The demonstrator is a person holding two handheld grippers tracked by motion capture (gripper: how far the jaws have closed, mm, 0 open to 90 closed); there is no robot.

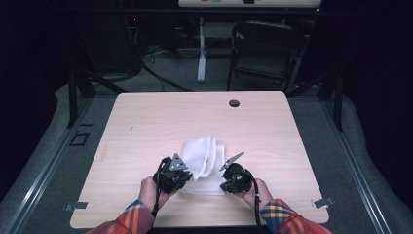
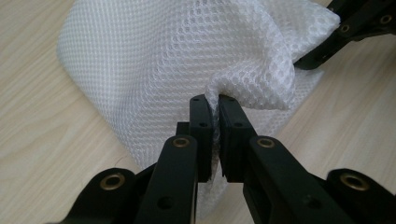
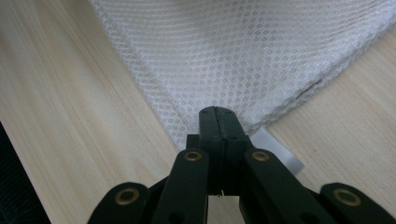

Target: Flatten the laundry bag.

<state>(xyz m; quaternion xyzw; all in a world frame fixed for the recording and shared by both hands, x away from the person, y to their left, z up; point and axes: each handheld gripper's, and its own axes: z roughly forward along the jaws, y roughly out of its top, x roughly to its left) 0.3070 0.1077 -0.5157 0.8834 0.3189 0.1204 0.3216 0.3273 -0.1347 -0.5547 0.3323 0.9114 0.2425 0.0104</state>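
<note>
— Where is the white mesh cloth point(image 1: 204, 157) sitting?

— On the wooden table point(image 1: 146, 126), on the near side of the dark round hole point(image 1: 234, 103); we are seeing it bunched and partly folded, between our two hands.

— What are the grippers doing?

— The left gripper point(image 2: 211, 105) is pinching a raised fold of the cloth, jaws nearly together; the right gripper point(image 3: 218, 116) is clamping the cloth's near edge, jaws tight on the mesh, just beside a small white tag point(image 3: 275, 149).
</note>
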